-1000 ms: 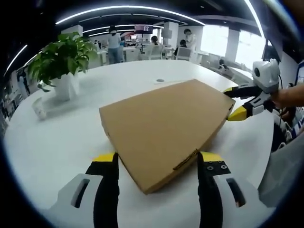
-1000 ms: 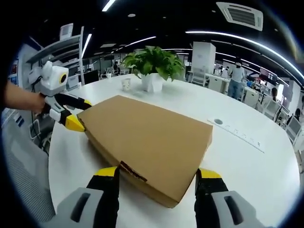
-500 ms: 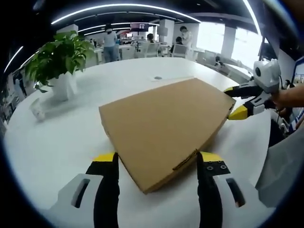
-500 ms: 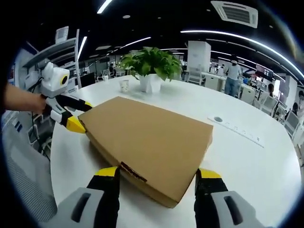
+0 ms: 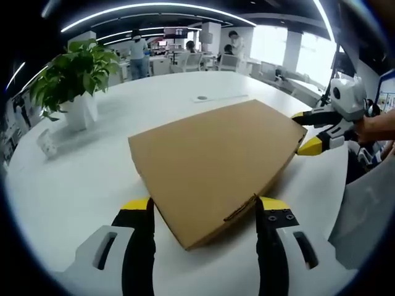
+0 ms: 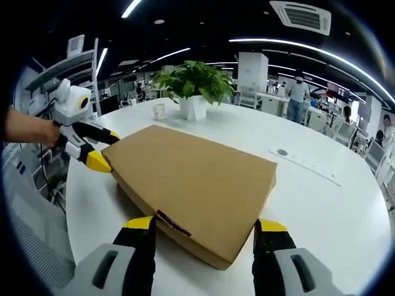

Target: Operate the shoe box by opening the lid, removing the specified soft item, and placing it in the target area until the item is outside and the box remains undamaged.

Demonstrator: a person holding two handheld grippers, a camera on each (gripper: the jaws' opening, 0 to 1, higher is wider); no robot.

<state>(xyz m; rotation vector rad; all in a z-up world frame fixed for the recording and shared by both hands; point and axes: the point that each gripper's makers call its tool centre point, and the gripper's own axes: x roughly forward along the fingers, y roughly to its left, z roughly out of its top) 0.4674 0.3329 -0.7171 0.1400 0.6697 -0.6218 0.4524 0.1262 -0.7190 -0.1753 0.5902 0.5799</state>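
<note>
In the left gripper view we see our left gripper (image 5: 203,213) with its jaws spread apart, one on either side of a near corner of the shoe box (image 5: 216,166); we cannot tell whether the tips touch the cardboard. In the right gripper view our right gripper (image 6: 203,231) stands the same way, jaws apart astride the opposite corner of the box. Each gripper also shows in the other's view at the far corner, a hand (image 6: 28,129) behind it, its yellow tips parted around the box edge. The box is plain brown cardboard, flat and wide, lid shut, lying on the round white table (image 5: 92,179) between the two grippers. Beyond it, near the table's far side, stands a leafy plant (image 6: 197,80) in a white pot, with a small white cup (image 6: 160,110) just beside it. Further off we see desks, people and long ceiling lights.
</note>
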